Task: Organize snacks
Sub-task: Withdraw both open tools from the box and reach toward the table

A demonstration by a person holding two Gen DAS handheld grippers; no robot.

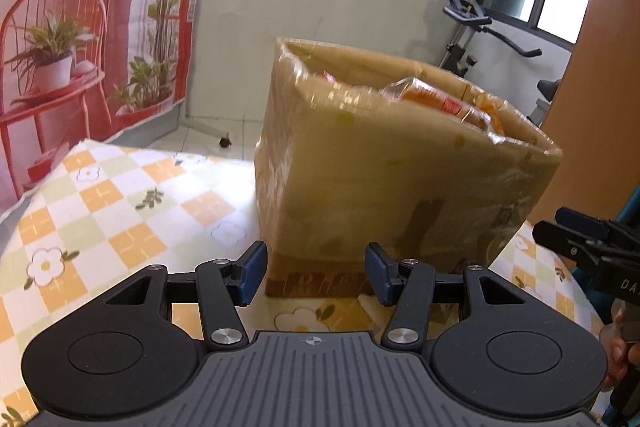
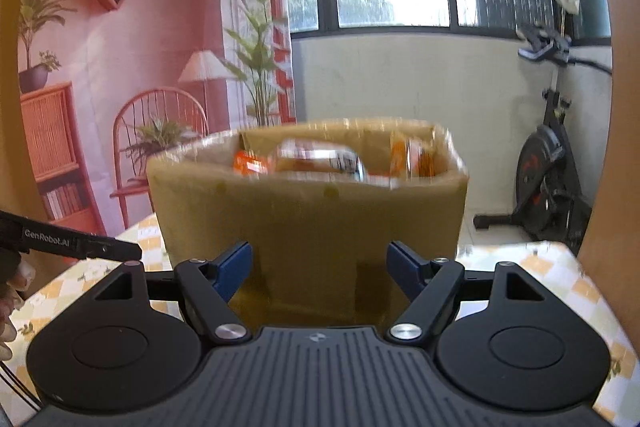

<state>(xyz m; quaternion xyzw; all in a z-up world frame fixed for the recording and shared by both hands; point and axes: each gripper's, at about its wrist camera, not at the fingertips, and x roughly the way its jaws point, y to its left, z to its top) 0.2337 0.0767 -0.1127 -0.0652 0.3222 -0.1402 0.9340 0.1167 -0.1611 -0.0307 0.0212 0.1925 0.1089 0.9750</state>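
one cardboard box (image 2: 308, 211) of snacks (image 2: 320, 159), two open grippers (image 1: 316, 277)

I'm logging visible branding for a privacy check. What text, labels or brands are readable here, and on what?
"GenRobot.AI": on the black left gripper, seen from the right wrist.
"DA", cut off: on the black right gripper, seen from the left wrist.
Brown cardboard box print: blurred.
Orange snack packets: blurred.
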